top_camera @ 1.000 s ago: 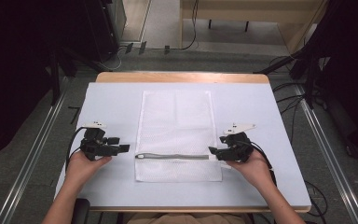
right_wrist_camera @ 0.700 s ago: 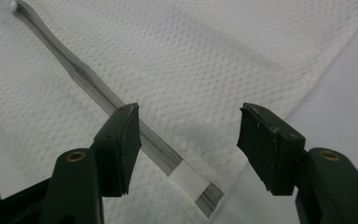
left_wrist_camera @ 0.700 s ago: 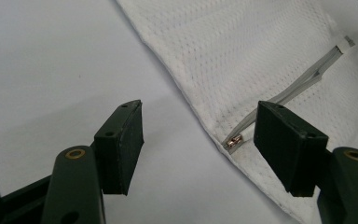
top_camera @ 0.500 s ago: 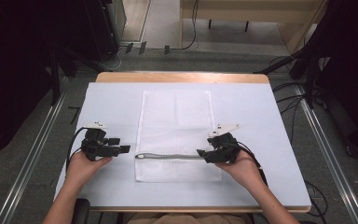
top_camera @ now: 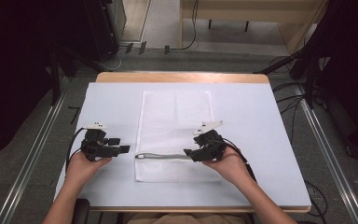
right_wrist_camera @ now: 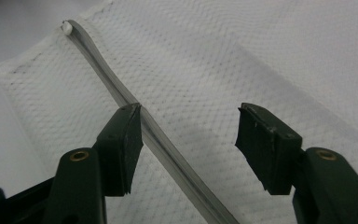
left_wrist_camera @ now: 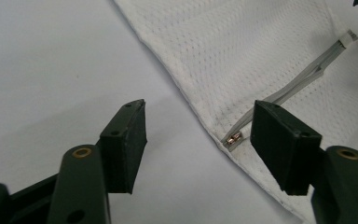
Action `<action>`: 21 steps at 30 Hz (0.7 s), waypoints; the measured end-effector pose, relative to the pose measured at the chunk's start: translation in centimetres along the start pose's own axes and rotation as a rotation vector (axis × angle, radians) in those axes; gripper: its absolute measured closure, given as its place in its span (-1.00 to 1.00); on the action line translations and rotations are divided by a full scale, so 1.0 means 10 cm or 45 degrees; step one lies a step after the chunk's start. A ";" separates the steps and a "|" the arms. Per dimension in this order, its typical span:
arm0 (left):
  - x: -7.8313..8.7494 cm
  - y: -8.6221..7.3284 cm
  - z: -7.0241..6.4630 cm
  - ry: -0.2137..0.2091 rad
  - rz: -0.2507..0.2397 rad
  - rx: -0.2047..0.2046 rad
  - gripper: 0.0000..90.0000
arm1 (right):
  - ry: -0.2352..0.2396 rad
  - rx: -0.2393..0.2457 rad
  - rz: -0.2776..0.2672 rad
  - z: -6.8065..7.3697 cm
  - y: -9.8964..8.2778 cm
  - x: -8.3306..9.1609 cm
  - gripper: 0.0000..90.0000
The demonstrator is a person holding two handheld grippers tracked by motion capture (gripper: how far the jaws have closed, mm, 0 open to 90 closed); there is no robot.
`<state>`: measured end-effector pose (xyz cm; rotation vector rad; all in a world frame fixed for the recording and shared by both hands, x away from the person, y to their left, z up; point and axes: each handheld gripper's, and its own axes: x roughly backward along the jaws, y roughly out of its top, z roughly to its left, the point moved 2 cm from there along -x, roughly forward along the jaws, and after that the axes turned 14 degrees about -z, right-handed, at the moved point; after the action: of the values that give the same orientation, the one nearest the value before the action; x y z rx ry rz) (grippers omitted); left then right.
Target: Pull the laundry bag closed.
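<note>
A white mesh bag [top_camera: 175, 126] lies flat on the table, with a grey zipper [top_camera: 163, 157] running across its near end. My left gripper [top_camera: 125, 149] rests open just left of the bag. In the left gripper view its jaws straddle the bag's edge [left_wrist_camera: 198, 126], and the zipper's small metal end [left_wrist_camera: 233, 137] sits close to the right-hand jaw. My right gripper [top_camera: 188, 153] hovers open over the right part of the zipper. In the right gripper view [right_wrist_camera: 191, 119] the zipper [right_wrist_camera: 121, 95] passes beside the left-hand jaw. Nothing is held.
A pale mat [top_camera: 261, 121] covers the wooden table [top_camera: 182, 77]. Metal rails [top_camera: 324, 140] run along both sides of the table on the floor. Cables trail from both grippers.
My right gripper has moved left from the bag's right edge to over the zipper. The left gripper has stayed put.
</note>
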<state>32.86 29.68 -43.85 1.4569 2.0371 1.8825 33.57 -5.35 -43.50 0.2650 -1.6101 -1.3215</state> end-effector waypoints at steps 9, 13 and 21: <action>0.01 0.00 0.01 -0.009 -0.007 0.012 -0.15 | 0.047 0.013 -0.002 0.12 0.11 -0.17 -0.05; 0.01 0.00 0.01 -0.004 -0.002 0.009 -0.15 | 0.059 0.023 -0.002 0.15 0.15 -0.23 -0.04; 0.02 0.01 0.03 0.002 -0.011 0.035 -0.16 | 0.100 0.029 0.013 0.27 0.22 -0.40 -0.05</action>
<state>32.98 30.05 -43.75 1.4505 2.0750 1.8602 34.25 -0.07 -43.63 0.3186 -1.5595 -1.2707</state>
